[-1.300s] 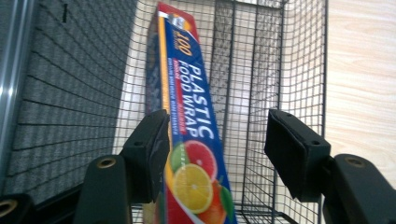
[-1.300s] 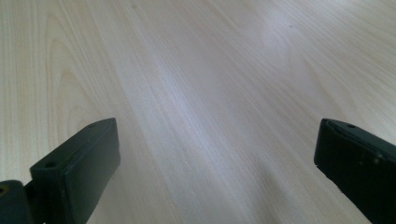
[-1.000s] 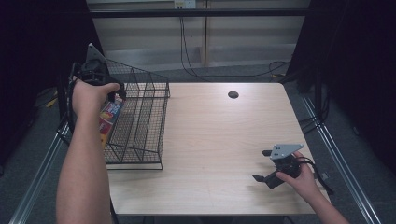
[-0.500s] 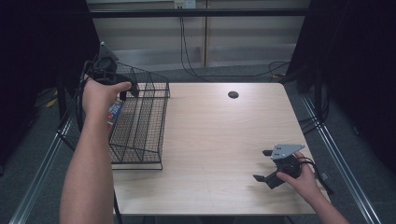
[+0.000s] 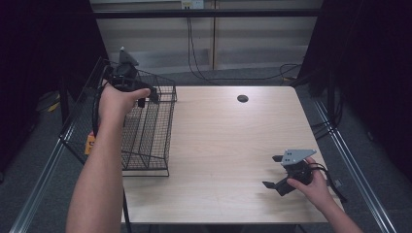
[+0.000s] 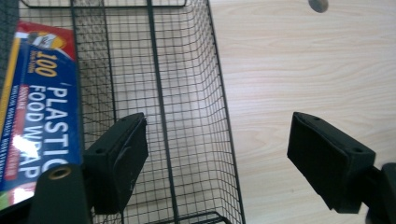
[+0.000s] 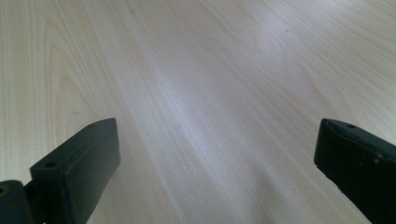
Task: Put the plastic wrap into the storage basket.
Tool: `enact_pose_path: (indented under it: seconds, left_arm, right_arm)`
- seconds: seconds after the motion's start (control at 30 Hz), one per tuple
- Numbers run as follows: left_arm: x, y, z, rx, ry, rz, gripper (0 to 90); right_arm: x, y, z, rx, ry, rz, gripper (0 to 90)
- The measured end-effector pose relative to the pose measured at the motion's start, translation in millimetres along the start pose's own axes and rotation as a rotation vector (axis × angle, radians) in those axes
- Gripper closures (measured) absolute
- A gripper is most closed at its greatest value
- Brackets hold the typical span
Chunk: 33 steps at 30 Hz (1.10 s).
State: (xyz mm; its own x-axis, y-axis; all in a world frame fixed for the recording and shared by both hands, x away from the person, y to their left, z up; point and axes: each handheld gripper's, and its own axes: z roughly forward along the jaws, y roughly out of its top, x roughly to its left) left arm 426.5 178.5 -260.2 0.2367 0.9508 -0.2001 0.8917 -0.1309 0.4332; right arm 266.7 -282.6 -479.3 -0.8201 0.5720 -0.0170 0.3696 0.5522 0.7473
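Wrap [image 6: 39, 107] lies in the rack [image 5: 148, 131] at the bench's left edge. Left tool [image 6: 215, 163], empty and spread, hovers beside it; right tool [image 5: 284, 177] rests spread, well apart.

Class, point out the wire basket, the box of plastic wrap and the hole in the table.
wire basket [image 5: 145, 133], high view, mesh floor
box of plastic wrap [image 6: 39, 116], left gripper view, printed face
hole [image 5: 242, 98], high view, centre

You have one bench [image 5: 218, 145] in front of you, with one wire basket [image 5: 148, 131] on its left side and one round dark hole [image 5: 242, 98] at the far edge. One box of plastic food wrap [image 6: 39, 107] lies in the basket. You hold two tongs: one at the far left [image 5: 145, 97], one at the near right [image 5: 274, 172].
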Motion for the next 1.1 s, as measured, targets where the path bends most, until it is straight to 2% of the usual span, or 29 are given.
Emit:
enact_pose_path:
  seconds: [0.1, 0.27, 0.33, 0.47, 0.7, 0.77, 0.8, 0.83, 0.87, 0.93, 1.1]
  left_arm:
    - [-4.3, -1.6, 1.3, 0.003, -0.002, 0.012, 19.8]
    - [-15.4, -7.4, 7.7, 0.004, -0.040, 0.057, 19.4]
    - [-17.8, -8.6, 9.4, 0.005, -0.048, 0.060, 19.0]
    - [-27.9, -12.9, 15.8, -0.002, -0.099, 0.089, 18.3]
    - [-40.9, -19.6, 28.7, 0.001, -0.142, 0.133, 17.1]
    - [-47.3, -24.1, 36.0, 0.011, -0.165, 0.163, 16.7]
    - [-47.3, -24.1, 36.0, 0.011, -0.165, 0.163, 16.6]
    - [-53.0, -27.3, 40.5, 0.017, -0.175, 0.192, 16.4]
    - [-53.0, -27.3, 40.5, 0.017, -0.175, 0.192, 16.2]
    - [-61.3, -32.8, 46.3, 0.022, -0.200, 0.227, 15.9]
    - [-69.5, -39.9, 54.7, 0.015, -0.223, 0.245, 15.6]
  right_arm:
    - [-0.6, 1.1, 2.8, 0.005, 0.013, -0.003, 0.2]
    - [-0.9, 3.1, 4.1, 0.002, 0.013, -0.008, 0.2]
    - [-1.2, 3.4, 4.5, 0.001, 0.018, -0.011, 0.2]
    - [-0.1, 4.1, 5.4, 0.003, 0.022, -0.011, 0.2]
    - [-0.1, 3.9, 5.6, 0.003, 0.017, -0.012, 0.2]
    - [-0.1, 4.0, 5.5, 0.002, 0.017, -0.009, 0.2]
    - [-0.2, 3.9, 5.6, 0.003, 0.017, -0.010, 0.2]
    - [-0.3, 3.9, 5.7, 0.004, 0.018, -0.011, 0.2]
    - [-0.3, 3.9, 5.7, 0.004, 0.018, -0.011, 0.2]
    - [-0.1, 3.9, 5.7, 0.004, 0.016, -0.009, 0.2]
    - [-0.1, 3.6, 6.0, 0.007, 0.018, -0.015, 0.2]
